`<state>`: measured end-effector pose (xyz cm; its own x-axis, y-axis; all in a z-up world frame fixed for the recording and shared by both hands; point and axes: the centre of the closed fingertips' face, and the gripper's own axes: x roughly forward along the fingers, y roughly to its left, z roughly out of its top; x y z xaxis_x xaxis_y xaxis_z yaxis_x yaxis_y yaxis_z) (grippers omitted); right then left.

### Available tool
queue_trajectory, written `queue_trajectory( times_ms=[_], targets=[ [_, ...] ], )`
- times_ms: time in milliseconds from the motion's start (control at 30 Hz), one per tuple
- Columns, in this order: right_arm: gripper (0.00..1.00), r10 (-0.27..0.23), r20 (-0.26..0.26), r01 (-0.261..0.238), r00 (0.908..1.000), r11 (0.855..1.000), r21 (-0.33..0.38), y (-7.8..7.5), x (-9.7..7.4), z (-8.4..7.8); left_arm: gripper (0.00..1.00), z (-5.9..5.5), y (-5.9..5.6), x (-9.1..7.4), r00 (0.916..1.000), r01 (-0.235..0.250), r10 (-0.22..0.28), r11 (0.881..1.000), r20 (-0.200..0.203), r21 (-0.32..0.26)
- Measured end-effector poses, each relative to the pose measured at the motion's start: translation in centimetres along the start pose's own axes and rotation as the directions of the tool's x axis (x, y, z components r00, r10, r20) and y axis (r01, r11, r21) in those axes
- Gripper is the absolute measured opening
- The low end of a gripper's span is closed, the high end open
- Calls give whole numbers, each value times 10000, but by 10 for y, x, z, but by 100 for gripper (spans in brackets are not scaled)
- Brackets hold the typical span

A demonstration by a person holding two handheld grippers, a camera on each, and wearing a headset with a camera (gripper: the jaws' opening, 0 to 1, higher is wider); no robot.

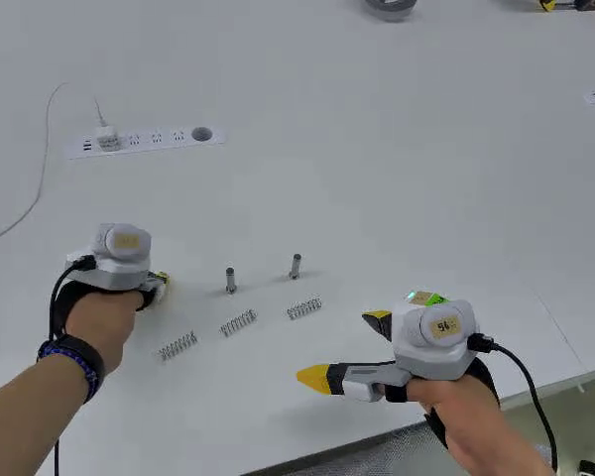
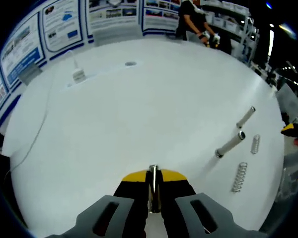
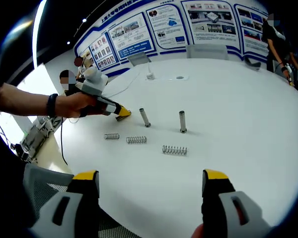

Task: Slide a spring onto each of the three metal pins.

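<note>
White workbench point(image 1: 377, 188) bears three springs point(image 1: 238, 322) and a power strip point(image 1: 144, 140) — posters point(image 3: 139, 32) beyond.

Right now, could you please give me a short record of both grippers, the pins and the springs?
left gripper: shut on the first pin
right gripper: open, holding nothing
other pins: middle pin and right pin, upright on the table, both bare
springs: three, lying in a row on the table, on the person's side of the pins
progress: no spring on any pin yet
</note>
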<state>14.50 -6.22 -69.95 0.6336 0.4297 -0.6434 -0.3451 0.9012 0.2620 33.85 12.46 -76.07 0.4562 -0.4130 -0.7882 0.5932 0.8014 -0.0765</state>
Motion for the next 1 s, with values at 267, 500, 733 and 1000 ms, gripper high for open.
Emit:
queue_trajectory(
  times_ms=[267, 500, 733, 1000],
  targets=[
    [86, -21, 104, 20, 9999, 9999, 156, -1, 0, 3, 7, 2, 6, -20, 9983, 14, 18, 9984, 576, -558],
    [86, 102, 23, -102, 9999, 9999, 79, 4, 4, 0, 7, -3, 10, -31, 9975, -59, 127, 9951, 690, -983],
    [86, 51, 61, -52, 10000, 9999, 96, 2, 2, 1, 7, -4, 13, -36, 9968, -83, 169, 9941, 785, -1082],
    [86, 54, 105, -55, 9999, 9999, 111, 2, 1, 2, 7, -4, 14, -44, 9954, -80, 185, 9938, 944, -1105]
  ],
)
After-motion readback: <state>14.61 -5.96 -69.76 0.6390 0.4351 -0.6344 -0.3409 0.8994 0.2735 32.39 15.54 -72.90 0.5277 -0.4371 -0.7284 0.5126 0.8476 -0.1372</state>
